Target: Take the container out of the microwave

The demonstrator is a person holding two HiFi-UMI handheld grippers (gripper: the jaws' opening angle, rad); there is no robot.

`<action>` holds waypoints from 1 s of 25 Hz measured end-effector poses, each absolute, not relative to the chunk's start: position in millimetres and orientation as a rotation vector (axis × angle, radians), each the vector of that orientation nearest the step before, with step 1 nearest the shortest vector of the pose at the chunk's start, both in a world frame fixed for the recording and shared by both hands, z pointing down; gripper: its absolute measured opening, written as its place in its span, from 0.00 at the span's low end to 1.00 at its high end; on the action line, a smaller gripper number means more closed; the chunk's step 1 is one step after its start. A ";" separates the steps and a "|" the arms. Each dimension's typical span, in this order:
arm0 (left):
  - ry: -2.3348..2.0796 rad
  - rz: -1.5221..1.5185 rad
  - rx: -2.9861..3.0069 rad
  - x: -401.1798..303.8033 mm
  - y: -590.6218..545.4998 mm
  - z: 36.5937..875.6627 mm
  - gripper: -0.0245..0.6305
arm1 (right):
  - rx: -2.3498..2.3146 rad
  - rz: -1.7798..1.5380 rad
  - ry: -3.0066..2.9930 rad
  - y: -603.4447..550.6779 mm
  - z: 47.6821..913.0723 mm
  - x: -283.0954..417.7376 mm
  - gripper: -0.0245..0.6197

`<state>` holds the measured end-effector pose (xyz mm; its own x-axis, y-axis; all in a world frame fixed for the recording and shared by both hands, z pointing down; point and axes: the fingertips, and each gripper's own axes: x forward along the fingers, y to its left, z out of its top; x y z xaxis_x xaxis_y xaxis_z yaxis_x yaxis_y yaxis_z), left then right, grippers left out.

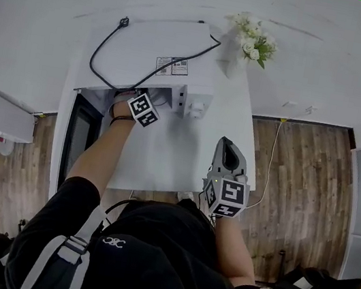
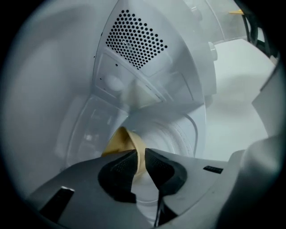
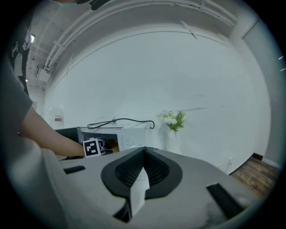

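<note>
— Where do we have the container (image 2: 121, 142)?
— Inside the microwave (image 1: 157, 52), which sits upper middle in the head view. In the left gripper view it shows tan, low at centre.
— And our left gripper (image 2: 140, 155)?
— We have it reached into the cavity, jaws narrow, pinching the container's thin wall.
— Our right gripper (image 1: 229, 145)?
— Right of centre over the white table (image 1: 163, 165), jaws closed together on nothing, well apart from the microwave.
</note>
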<state>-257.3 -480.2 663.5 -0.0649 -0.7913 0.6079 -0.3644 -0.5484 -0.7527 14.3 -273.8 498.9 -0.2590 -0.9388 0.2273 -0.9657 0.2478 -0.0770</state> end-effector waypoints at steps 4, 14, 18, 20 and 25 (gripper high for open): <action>1.201 -1.685 -1.902 -254.9 -470.6 663.4 0.11 | 1.802 0.302 -2.396 -276.2 498.1 5.5 0.04; 1.180 -1.680 -1.954 -246.4 -437.7 648.6 0.12 | 1.745 0.303 -2.456 -278.6 497.2 -17.1 0.04; 1.182 -1.655 -1.973 -243.9 -420.5 641.3 0.12 | 1.717 0.309 -2.479 -278.5 497.8 -26.1 0.04; 1.187 -1.644 -1.984 -244.9 -410.5 637.9 0.12 | 1.698 0.311 -2.494 -278.6 498.0 -30.8 0.04; 1.180 -1.640 -1.987 -249.1 -378.0 625.5 0.11 | 1.639 0.330 -2.539 -282.3 502.3 -47.9 0.04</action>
